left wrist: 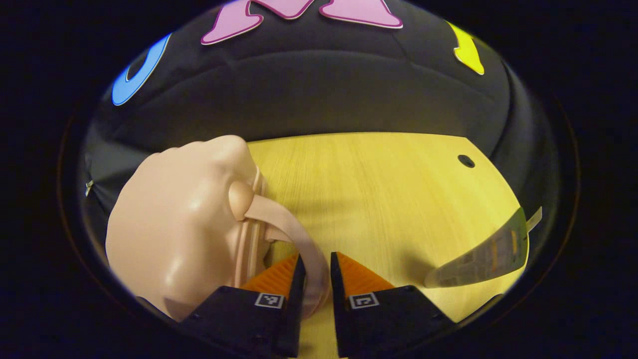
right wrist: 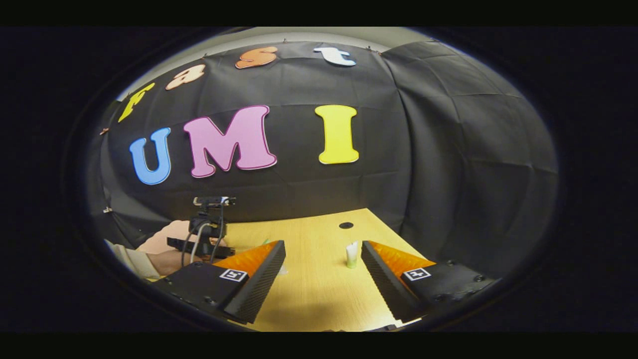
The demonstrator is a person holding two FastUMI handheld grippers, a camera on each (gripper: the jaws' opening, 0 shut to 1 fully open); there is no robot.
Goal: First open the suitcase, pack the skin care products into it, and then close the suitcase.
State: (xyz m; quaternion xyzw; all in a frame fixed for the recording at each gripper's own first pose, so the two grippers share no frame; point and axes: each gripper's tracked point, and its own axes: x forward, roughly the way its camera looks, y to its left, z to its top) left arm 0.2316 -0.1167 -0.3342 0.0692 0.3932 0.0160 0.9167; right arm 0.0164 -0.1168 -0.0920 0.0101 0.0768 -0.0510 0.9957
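In the left gripper view a pale pink hard-shell suitcase (left wrist: 174, 234) fills the left side, standing on the wooden table (left wrist: 379, 199). Its soft pink handle (left wrist: 279, 214) loops down between the fingers of my left gripper (left wrist: 315, 262), which is shut on it. A grey-green skin care tube (left wrist: 483, 257) lies tilted at the right. In the right gripper view my right gripper (right wrist: 321, 252) hovers open over the table with nothing in it. A small white and green tube (right wrist: 352, 255) stands just ahead, close to its right finger. The left gripper (right wrist: 204, 234) and the hand holding it appear far left.
A small dark hole (left wrist: 466, 161) sits in the tabletop near the far right edge, also seen in the right gripper view as the hole (right wrist: 346, 225). Black cloth walls close in the table at the back and on the right. Bare wood lies between the suitcase and the tube.
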